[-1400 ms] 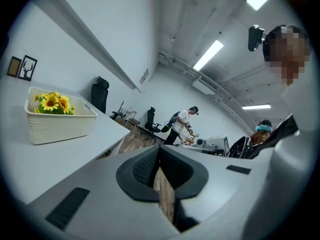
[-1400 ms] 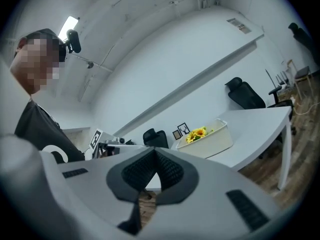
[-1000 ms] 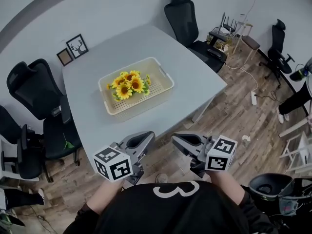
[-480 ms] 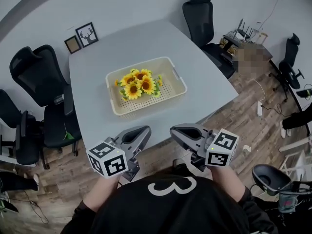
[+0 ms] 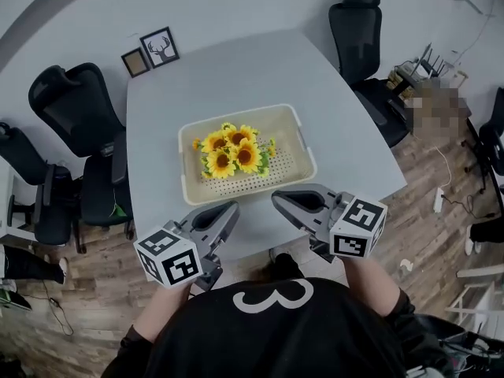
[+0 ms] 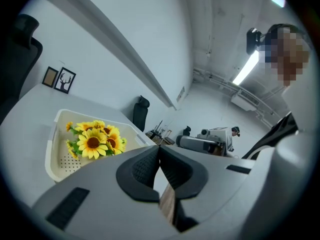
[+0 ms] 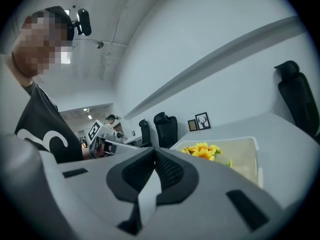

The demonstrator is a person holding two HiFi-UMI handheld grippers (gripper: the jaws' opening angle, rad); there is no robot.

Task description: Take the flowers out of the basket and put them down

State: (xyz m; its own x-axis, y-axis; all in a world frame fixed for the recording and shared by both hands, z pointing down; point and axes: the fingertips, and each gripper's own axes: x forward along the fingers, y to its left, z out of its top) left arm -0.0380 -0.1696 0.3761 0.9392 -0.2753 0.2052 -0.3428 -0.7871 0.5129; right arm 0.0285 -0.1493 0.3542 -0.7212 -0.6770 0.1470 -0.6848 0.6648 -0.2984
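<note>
A bunch of yellow sunflowers [image 5: 233,151] lies in a cream perforated basket [image 5: 303,150] on the pale grey table [image 5: 173,105]. The flowers [image 6: 95,140] lean toward the basket's left half; the right gripper view catches the flowers [image 7: 202,150] past its jaws. My left gripper [image 5: 230,209] hovers at the table's near edge, jaws shut with nothing between them. My right gripper [image 5: 277,198] hangs beside it, just short of the basket's near wall, also shut and empty. Both are apart from the basket.
Black office chairs stand to the left [image 5: 67,116] and at the back right [image 5: 362,22]. Two small picture frames [image 5: 151,51] lean against the wall at the table's far left corner. Wooden floor [image 5: 425,211] lies to the right.
The view has shifted forward: the table and basket now sit nearer and lower in the head view. Both grippers have come up to the table's near edge, still shut.
</note>
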